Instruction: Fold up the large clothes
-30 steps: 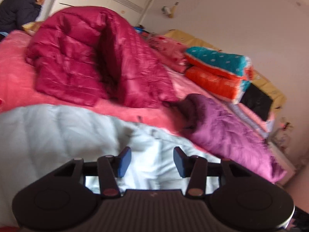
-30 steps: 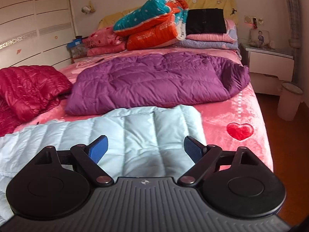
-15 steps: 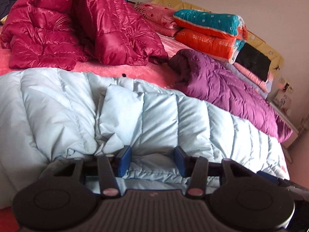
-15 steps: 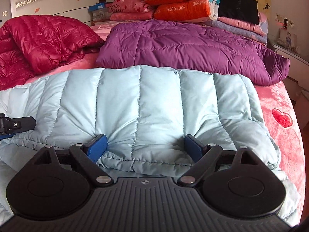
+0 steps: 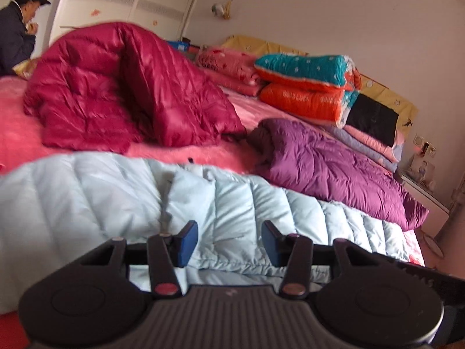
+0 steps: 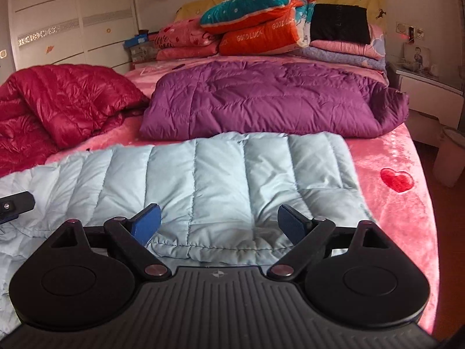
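A pale blue quilted down jacket [image 6: 221,180] lies folded lengthwise across the near part of the pink bed; it also shows in the left wrist view [image 5: 116,203]. My left gripper [image 5: 229,242] is open and empty, just above the jacket's near folded edge. My right gripper [image 6: 219,224] is open wide and empty, above the near hem at the jacket's right end. The tip of the left gripper [image 6: 14,206] shows at the left edge of the right wrist view.
A crimson down jacket [image 5: 122,87] is heaped at the left and a purple one [image 6: 270,101] lies behind the blue one. Folded quilts [image 6: 261,23] are stacked at the headboard. A nightstand [image 6: 430,87] and bin [image 6: 450,157] stand right of the bed. A person [image 5: 17,29] stands far left.
Both grippers have lifted and drawn back from the blue jacket's near edge after dipping low to it half a second ago. The jaws stay open and the jacket lies still.
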A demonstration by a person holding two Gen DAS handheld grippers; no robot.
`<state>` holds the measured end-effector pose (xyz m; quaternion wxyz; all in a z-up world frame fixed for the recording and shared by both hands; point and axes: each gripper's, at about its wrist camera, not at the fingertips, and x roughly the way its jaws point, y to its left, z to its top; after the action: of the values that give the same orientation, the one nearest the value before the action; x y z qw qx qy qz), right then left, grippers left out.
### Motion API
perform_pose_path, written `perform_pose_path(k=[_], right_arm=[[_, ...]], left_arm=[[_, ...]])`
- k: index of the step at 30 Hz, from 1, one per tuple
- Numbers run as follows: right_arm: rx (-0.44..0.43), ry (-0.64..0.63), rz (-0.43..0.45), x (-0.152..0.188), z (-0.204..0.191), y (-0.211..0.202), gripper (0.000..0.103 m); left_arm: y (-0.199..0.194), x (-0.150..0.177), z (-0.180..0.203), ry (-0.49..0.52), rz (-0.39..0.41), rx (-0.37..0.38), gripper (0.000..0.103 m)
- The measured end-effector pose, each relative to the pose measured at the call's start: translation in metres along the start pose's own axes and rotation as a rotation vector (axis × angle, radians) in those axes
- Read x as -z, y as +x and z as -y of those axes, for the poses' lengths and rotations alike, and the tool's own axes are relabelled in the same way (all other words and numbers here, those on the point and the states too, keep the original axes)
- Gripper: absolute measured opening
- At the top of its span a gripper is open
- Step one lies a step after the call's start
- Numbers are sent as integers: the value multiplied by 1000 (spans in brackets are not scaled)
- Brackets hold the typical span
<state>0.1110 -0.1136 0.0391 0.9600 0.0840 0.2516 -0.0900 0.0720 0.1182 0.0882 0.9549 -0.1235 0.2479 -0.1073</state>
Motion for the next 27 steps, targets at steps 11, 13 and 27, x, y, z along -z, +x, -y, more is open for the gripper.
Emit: perform_pose_path(k=[11, 13, 27], right_arm=[[-29, 12, -39, 33, 23, -63, 103], [-33, 25, -51, 39, 27, -70, 103], [-75, 144, -120, 63, 53, -121, 103]], left_arm=[[-62, 12, -8, -55, -6, -88, 54], [-73, 14, -10, -66, -4, -112, 60], [-141, 23, -60, -343, -45, -204, 82]])
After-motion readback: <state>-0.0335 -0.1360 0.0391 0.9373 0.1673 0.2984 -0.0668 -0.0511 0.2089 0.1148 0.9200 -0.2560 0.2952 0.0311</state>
